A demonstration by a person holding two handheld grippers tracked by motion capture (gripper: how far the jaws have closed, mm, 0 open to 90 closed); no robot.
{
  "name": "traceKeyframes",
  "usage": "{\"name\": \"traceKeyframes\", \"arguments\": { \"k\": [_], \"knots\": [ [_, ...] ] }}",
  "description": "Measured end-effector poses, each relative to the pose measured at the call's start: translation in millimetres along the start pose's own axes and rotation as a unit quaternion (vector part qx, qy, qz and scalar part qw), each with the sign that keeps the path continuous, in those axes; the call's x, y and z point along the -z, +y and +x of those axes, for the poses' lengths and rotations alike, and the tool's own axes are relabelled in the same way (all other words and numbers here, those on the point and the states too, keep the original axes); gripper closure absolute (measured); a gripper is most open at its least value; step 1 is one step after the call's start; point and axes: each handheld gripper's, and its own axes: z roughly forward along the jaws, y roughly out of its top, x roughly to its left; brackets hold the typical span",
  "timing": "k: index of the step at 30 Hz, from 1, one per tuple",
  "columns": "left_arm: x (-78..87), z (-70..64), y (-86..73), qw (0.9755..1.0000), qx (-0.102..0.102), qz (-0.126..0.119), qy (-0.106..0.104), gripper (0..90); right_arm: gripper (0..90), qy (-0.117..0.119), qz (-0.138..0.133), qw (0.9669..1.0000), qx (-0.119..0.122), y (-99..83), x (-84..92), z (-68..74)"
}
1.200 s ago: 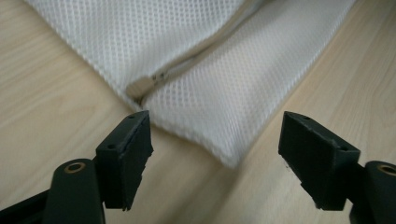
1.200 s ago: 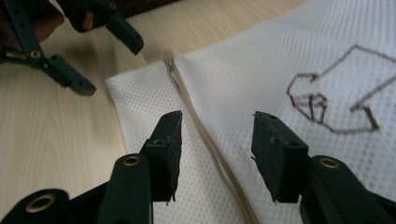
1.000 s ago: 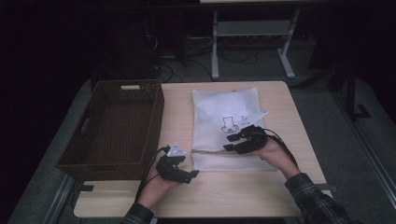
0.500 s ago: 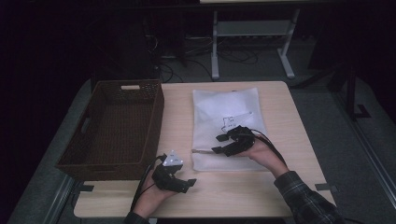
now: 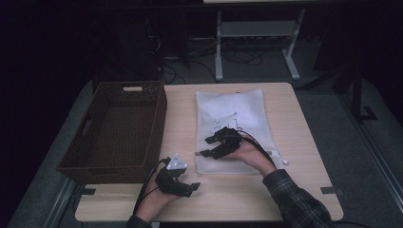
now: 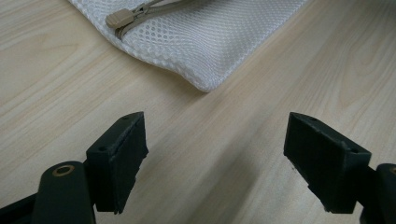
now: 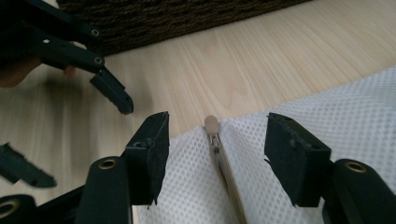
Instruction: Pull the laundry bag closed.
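A white mesh bag [image 5: 237,109] lies flat on the wooden table, its zipper running along the near edge. My right gripper [image 5: 206,146] hovers over the bag's near left corner. In the right gripper view its jaws [image 7: 217,140] stand apart on either side of the beige zipper pull [image 7: 211,124] without touching it; they have just been opening. My left gripper [image 5: 189,186] rests near the table's front edge, open, with bare wood between its jaws [image 6: 215,140]. The bag's corner [image 6: 205,42] and the zipper pull [image 6: 119,18] lie just ahead of it.
A brown wicker basket [image 5: 159,118] stands at the table's left, and its wall [image 7: 177,16] is close behind both grippers. A small white object [image 5: 284,161] lies right of the bag. Metal frame legs [image 5: 218,52] stand on the floor beyond the table.
My right gripper has slid left across the bag to its near left corner, with its jaws wider apart. The left gripper has barely shifted.
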Motion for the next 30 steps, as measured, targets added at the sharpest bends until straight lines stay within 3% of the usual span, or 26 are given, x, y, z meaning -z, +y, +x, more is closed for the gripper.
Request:
{"name": "traceKeyframes", "arguments": {
  "k": [13,30],
  "knots": [
    [0.3,0.5,-0.3,1.0,-0.001,-0.001,0.0,21.5,58.9,-0.005,0.033,0.9994,-0.003,8.5,-37.0,0.1],
    [0.0,-0.3,-0.3,1.0,-0.002,0.001,-0.003,21.8,78.6,-0.008,0.06,0.9982,0.003,9.6,-55.0,1.3]
  ]
}}
